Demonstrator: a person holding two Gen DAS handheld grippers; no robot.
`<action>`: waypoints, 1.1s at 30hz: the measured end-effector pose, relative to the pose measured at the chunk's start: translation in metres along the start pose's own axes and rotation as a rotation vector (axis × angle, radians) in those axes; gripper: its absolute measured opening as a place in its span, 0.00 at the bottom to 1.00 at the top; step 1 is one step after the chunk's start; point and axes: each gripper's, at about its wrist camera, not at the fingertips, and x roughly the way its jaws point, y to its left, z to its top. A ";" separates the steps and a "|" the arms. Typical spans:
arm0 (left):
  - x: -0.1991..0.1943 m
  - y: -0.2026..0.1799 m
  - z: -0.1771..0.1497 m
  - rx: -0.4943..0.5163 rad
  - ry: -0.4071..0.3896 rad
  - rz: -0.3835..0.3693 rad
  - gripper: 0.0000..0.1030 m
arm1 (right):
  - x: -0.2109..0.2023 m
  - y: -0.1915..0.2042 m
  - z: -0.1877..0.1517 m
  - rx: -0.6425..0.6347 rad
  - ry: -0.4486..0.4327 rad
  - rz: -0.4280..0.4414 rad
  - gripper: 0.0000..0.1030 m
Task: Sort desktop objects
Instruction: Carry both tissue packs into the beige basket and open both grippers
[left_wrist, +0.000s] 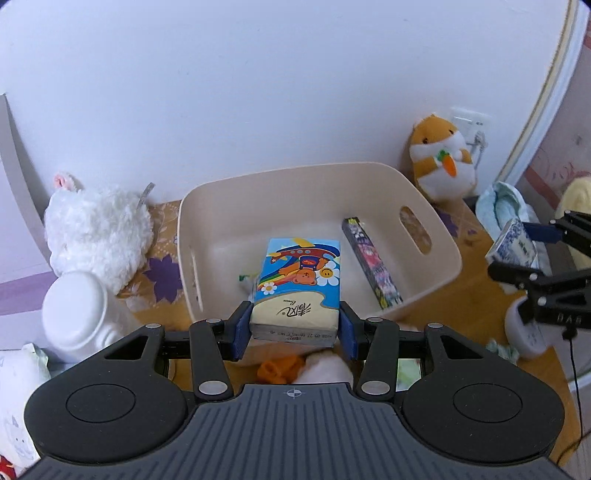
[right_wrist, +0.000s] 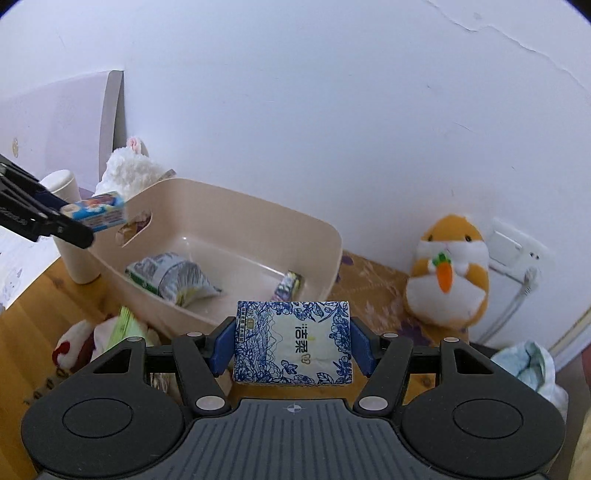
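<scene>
My left gripper (left_wrist: 294, 325) is shut on a cartoon-bear tissue pack (left_wrist: 299, 288), held over the near rim of the beige plastic bin (left_wrist: 207, 206); this pack also shows in the right wrist view (right_wrist: 101, 212). My right gripper (right_wrist: 293, 349) is shut on a blue-and-white floral tissue pack (right_wrist: 293, 343), held in front of the bin's (right_wrist: 325, 236) right corner; it also shows in the left wrist view (left_wrist: 511, 245). Inside the bin lie a long dark candy box (left_wrist: 371, 267) and a crumpled snack bag (right_wrist: 173, 277).
A white fluffy plush (left_wrist: 98, 229) and a white jar (left_wrist: 77, 314) stand left of the bin. An orange hamster plush (right_wrist: 448, 273) sits at the wall by a socket (right_wrist: 517, 251). More plush toys and packets (right_wrist: 110, 332) lie on the wooden desk near the bin's front.
</scene>
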 end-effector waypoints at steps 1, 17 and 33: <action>0.005 -0.001 0.002 -0.003 0.002 0.012 0.47 | 0.005 0.002 0.003 -0.005 0.001 -0.003 0.58; 0.090 -0.018 0.011 -0.014 0.114 0.202 0.46 | 0.096 0.027 0.028 -0.033 0.098 0.010 0.58; 0.098 -0.014 0.000 -0.056 0.136 0.240 0.80 | 0.122 0.033 0.019 -0.025 0.151 0.038 0.77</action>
